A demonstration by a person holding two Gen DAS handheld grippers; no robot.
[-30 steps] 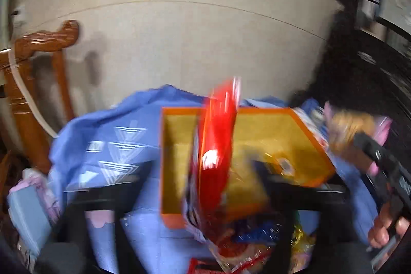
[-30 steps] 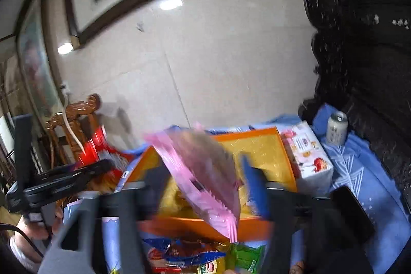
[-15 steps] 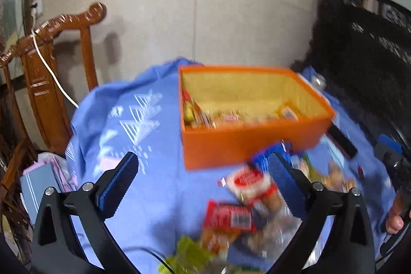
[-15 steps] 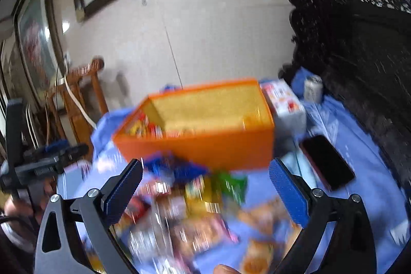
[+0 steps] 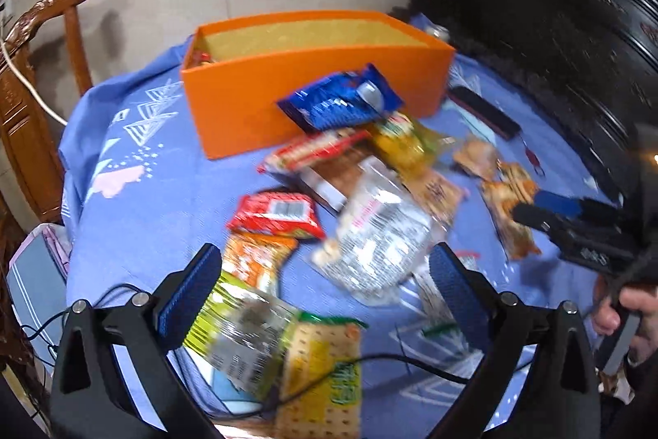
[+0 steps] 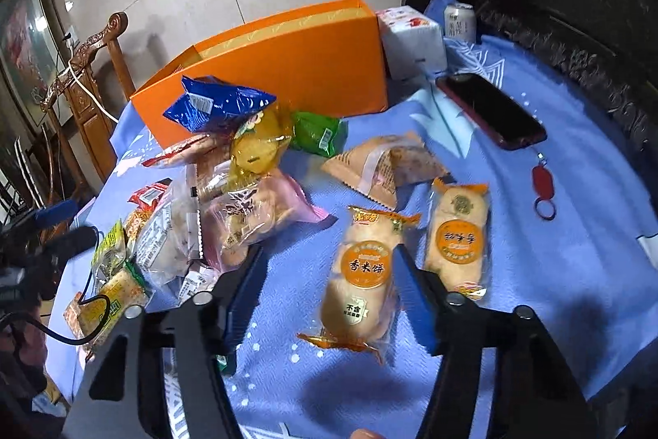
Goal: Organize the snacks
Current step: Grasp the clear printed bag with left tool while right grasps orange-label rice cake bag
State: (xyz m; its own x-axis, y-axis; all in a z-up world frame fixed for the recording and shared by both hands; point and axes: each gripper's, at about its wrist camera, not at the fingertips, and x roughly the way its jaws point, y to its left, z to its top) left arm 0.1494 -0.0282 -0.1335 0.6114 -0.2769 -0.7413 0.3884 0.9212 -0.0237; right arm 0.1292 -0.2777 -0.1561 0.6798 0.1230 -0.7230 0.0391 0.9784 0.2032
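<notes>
Both grippers (left (image 5: 320, 289), right (image 6: 325, 295)) gape empty over scattered snacks (image 6: 246, 200) near orange box (image 6: 288, 68)

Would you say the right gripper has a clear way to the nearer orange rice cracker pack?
Probably yes: the right gripper is open, the rice cracker pack lies flat just ahead, and nothing covers it.

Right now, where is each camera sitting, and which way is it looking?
Left wrist: on the left gripper, looking across the snack pile at the orange box; the right gripper shows at right.
Right wrist: on the right gripper, above the rice cracker pack; the left gripper shows at left.
Shared: box, blue bag.
</notes>
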